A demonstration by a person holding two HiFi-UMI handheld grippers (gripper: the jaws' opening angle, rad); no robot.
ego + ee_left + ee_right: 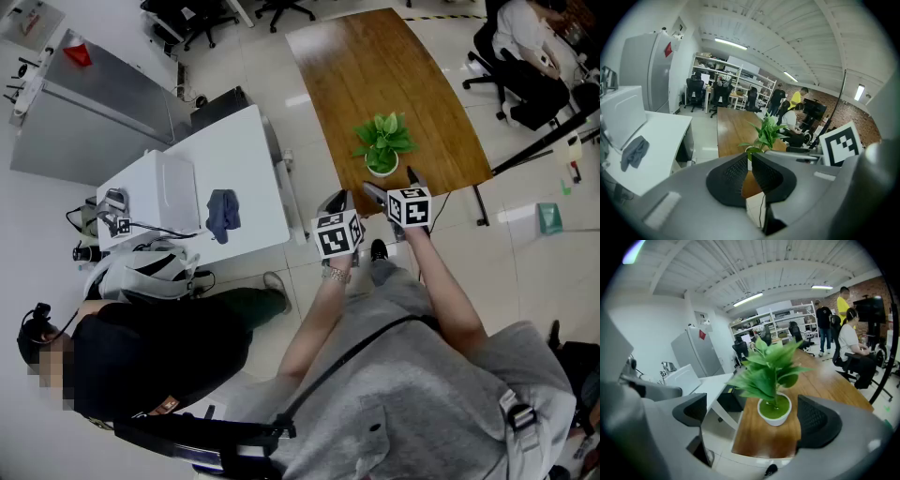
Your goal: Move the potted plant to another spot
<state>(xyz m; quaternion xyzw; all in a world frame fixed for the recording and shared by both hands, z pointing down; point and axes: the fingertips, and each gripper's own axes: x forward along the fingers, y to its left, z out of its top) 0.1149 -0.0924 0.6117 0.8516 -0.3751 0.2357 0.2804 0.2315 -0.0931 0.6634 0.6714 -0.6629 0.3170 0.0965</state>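
The potted plant (pixel 382 148), green leaves in a small white pot, stands near the front end of the long wooden table (pixel 375 66). My right gripper (pixel 394 185) is just in front of it with its jaws spread wide. In the right gripper view the pot (pixel 774 411) sits ahead between the two dark pads (pixel 819 421), and neither pad touches it. My left gripper (pixel 338 201) hangs off the table's front left corner. Its jaws are shut with nothing in them (pixel 749 158), and the plant (pixel 764 136) shows beyond their tips.
A white desk (pixel 253 150) stands left of the table, with a white box (pixel 176 192) and a blue-grey cloth (pixel 223 214) on it. A person in black (pixel 141 361) sits at lower left. Another person sits on an office chair (pixel 525 56) at upper right.
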